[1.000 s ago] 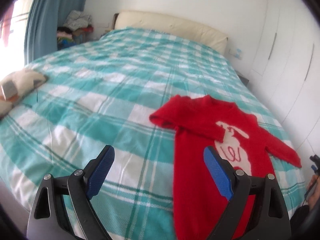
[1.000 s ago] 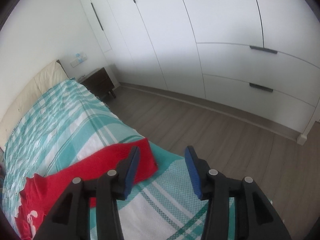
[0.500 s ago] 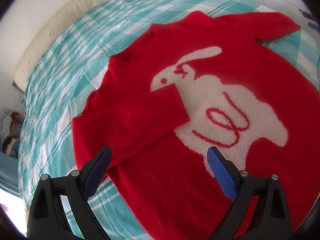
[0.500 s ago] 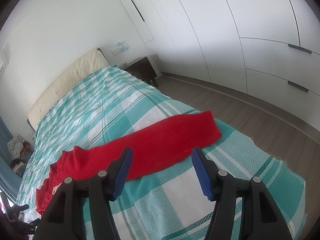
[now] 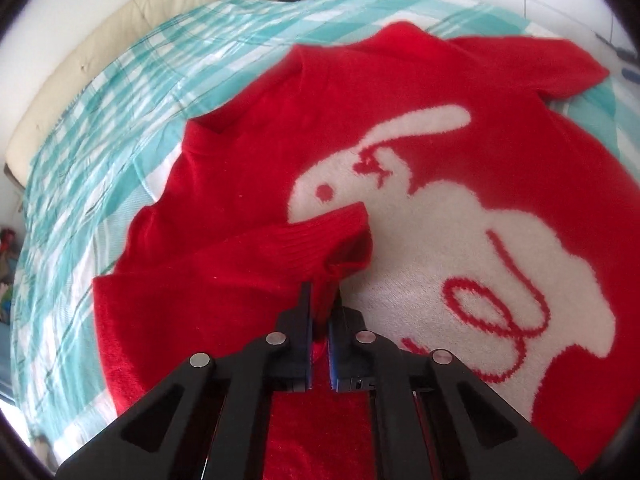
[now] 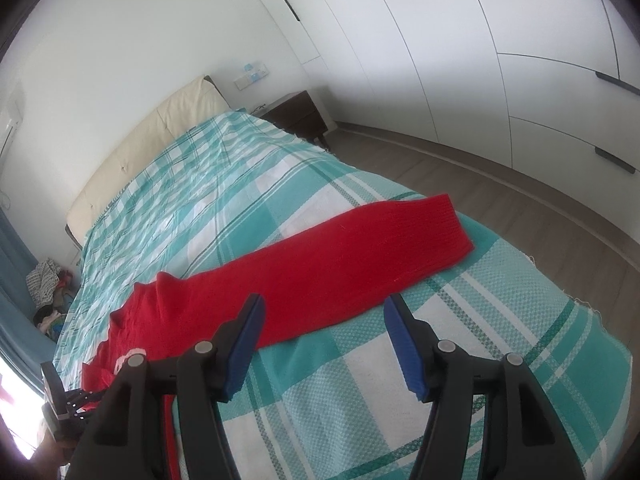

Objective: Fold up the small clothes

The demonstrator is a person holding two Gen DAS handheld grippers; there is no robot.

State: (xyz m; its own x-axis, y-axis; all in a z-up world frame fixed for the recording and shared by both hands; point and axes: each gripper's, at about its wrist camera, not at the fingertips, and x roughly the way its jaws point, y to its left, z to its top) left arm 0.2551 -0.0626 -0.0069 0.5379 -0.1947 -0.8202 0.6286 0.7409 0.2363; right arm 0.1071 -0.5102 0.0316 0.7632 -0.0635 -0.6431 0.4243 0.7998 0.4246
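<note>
A red knitted sweater [image 5: 248, 148] with a white rabbit motif [image 5: 440, 224] lies flat on the bed. One sleeve [image 5: 288, 248] is folded over the chest, its cuff by the rabbit's head. My left gripper [image 5: 323, 300] is shut on the lower edge of that folded sleeve. The other sleeve [image 6: 360, 264] lies stretched out across the bed towards its edge in the right wrist view. My right gripper [image 6: 324, 312] is open and empty, just above the near part of that sleeve.
The bed has a teal and white checked cover [image 6: 208, 184] and a cream headboard [image 6: 140, 140]. A dark nightstand [image 6: 296, 116], white wardrobes [image 6: 500, 60] and wooden floor [image 6: 520, 200] lie beyond the bed's edge. A clothes pile [image 6: 46, 284] sits far left.
My left gripper has closed on the folded sleeve; half a second ago it was open above the sweater. My right gripper has come slightly closer to the stretched sleeve and stays open.
</note>
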